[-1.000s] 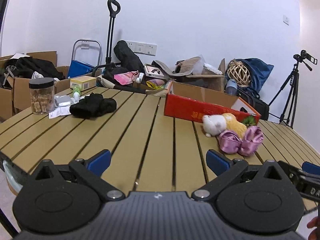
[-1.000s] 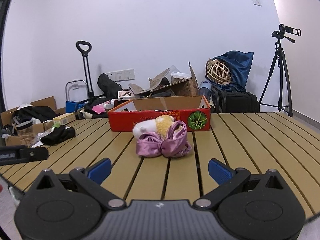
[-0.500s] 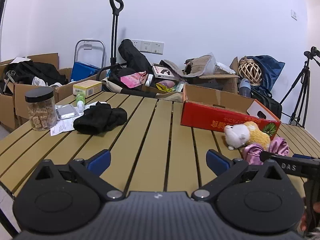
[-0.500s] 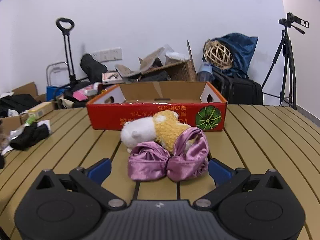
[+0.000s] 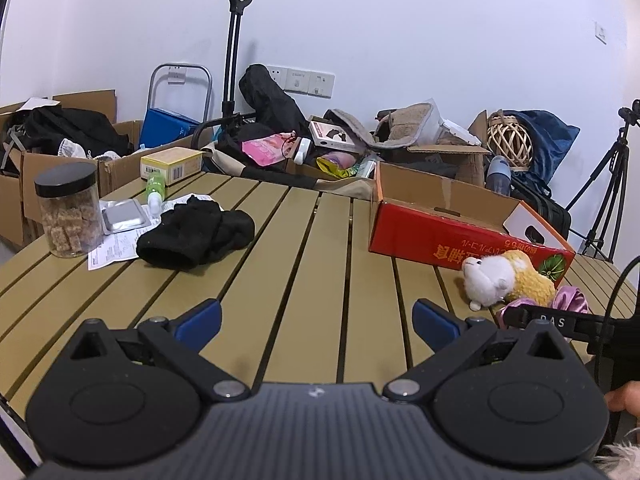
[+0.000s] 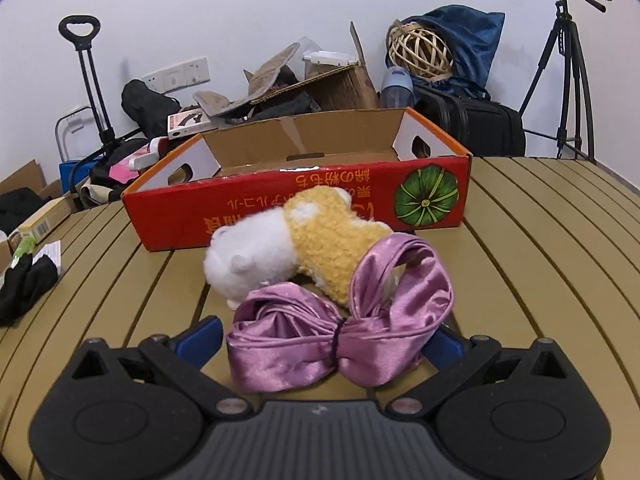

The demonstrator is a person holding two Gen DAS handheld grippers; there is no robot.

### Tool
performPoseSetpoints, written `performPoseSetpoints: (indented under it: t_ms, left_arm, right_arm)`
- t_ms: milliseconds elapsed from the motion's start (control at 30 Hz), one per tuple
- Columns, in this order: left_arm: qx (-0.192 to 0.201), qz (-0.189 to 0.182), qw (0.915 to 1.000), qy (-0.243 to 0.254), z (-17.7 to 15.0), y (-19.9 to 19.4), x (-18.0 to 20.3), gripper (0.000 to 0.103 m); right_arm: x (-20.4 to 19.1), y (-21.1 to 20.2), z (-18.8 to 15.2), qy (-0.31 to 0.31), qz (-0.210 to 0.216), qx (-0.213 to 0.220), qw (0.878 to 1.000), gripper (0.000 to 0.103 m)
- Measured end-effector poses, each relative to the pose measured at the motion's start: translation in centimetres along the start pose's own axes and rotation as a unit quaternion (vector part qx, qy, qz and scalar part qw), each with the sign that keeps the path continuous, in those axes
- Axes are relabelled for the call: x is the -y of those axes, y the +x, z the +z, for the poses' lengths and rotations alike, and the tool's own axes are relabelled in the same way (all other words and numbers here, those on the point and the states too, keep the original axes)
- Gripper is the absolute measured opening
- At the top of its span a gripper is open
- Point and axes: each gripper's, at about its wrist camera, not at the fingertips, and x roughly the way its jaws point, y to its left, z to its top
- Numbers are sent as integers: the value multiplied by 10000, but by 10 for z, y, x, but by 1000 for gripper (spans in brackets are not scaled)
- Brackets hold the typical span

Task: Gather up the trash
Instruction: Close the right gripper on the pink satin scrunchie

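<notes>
A purple satin bow (image 6: 340, 320) lies on the slatted table in front of a white and yellow plush toy (image 6: 304, 248). My right gripper (image 6: 320, 338) is open, with its blue fingertips on either side of the bow. Behind the toy stands an open red cardboard box (image 6: 296, 196). My left gripper (image 5: 316, 318) is open and empty over the table's near edge. A black cloth (image 5: 196, 234), a paper slip (image 5: 114, 248), a foil blister pack (image 5: 124, 214) and a small green bottle (image 5: 155, 190) lie at the left. The box (image 5: 460, 236) and toy (image 5: 504, 280) also show in the left wrist view.
A jar of brown cubes (image 5: 69, 210) stands at the table's left edge. Behind the table are cardboard boxes (image 5: 48, 168), bags, a hand trolley (image 5: 236, 40), a wicker ball (image 6: 420, 50) and a tripod (image 6: 568, 60). The right gripper's arm (image 5: 560, 322) shows in the left wrist view.
My right gripper has moved forward to the purple bow, which now lies between its fingertips. My left gripper has moved forward and turned a little left over the table.
</notes>
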Motion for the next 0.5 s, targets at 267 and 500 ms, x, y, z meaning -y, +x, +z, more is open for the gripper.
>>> performPoseSetpoints:
  t_ms: [267, 500]
  left_arm:
    - [-46, -52, 10000, 4, -2, 3, 4, 103]
    - [-106, -74, 9999, 19, -3, 6, 7, 103]
  right_arm:
    - [-4, 2, 1, -146, -46, 44, 9999, 87]
    - [-1, -4, 0, -112, 28, 63, 9999, 64]
